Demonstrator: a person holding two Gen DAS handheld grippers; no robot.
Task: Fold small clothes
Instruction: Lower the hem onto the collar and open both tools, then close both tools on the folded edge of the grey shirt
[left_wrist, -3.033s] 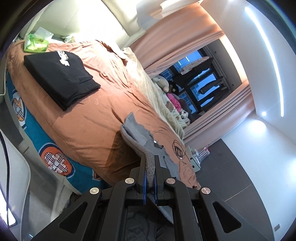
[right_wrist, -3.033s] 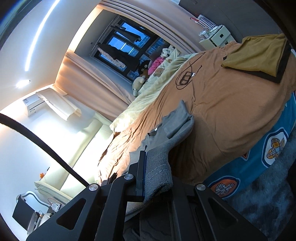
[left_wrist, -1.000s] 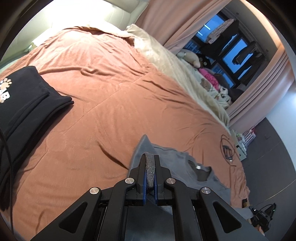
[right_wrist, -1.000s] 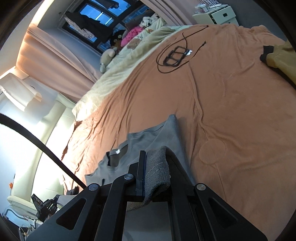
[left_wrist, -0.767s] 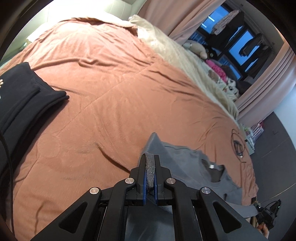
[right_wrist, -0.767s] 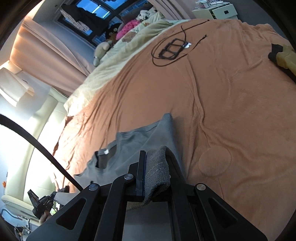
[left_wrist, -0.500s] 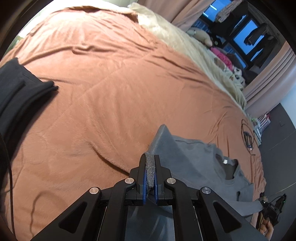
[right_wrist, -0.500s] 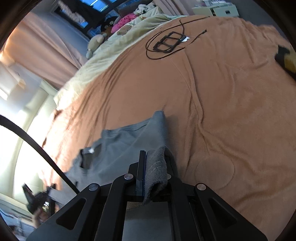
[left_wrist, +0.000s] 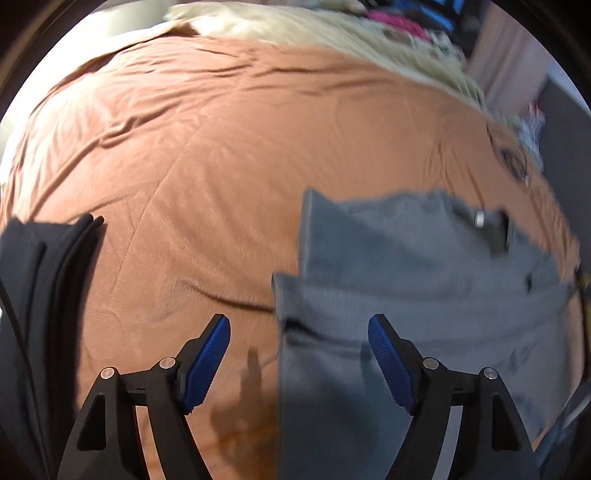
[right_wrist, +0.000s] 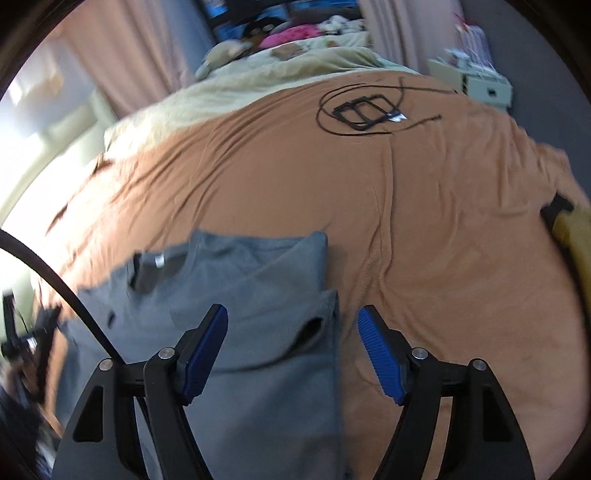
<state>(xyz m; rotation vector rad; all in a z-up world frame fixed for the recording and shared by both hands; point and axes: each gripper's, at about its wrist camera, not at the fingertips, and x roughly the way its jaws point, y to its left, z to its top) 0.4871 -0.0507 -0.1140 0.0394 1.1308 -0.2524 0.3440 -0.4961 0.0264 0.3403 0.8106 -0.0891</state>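
A small grey shirt (left_wrist: 413, 295) lies flat on the orange-brown bedspread (left_wrist: 221, 147), collar away from me, both sleeves folded in. It also shows in the right wrist view (right_wrist: 251, 317). My left gripper (left_wrist: 299, 362) is open and empty, just above the shirt's left edge. My right gripper (right_wrist: 291, 350) is open and empty, just above the shirt's right edge. The blue pads (left_wrist: 207, 362) stand wide apart.
A folded black garment (left_wrist: 40, 295) lies at the left. A coiled black cable with a black frame (right_wrist: 365, 109) lies further up the bed. A yellow garment (right_wrist: 576, 229) is at the right edge. A cream blanket (right_wrist: 258, 85) and soft toys lie beyond.
Both grippers have opened and let go of the grey shirt, which now lies flat on the bed. Both have dropped closer to the bedspread.
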